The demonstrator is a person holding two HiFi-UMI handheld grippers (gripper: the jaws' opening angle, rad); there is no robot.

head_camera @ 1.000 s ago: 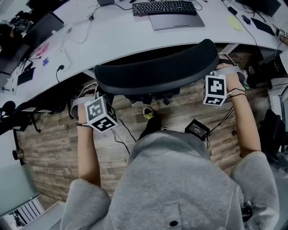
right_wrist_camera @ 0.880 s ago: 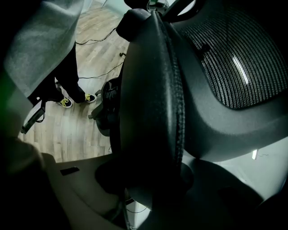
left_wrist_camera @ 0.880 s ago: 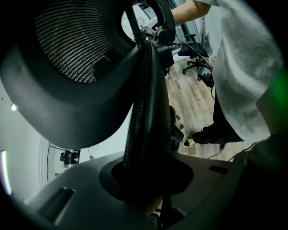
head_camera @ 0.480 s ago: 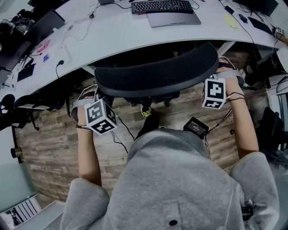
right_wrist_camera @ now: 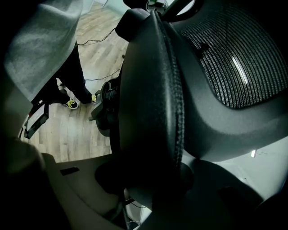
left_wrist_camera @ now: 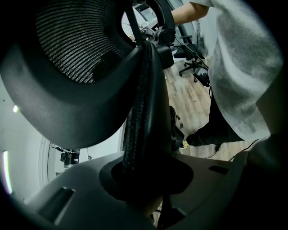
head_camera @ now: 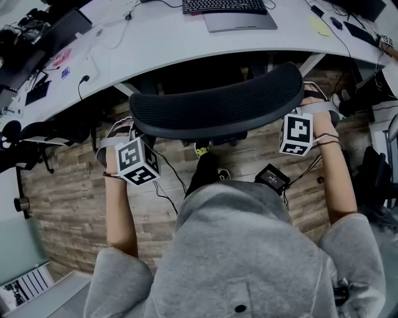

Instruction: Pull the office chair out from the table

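Office chair farther from table; black, curved, mesh-backed; left claw, right claw clamped on its ends.

A keyboard lies on the table behind the office chair.

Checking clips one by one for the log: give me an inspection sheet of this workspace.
Surface: white curved table, wood-look floor.
Job's things: office chair, its back on the person's side of the table edge.
Clutter: keyboard, yellow note.
Grippers: left hand-held gripper and right hand-held gripper each shut on a side edge of the chair.
Cables: black cables on the floor; plug lead on the table.
Surroundings: another chair's wheeled base.
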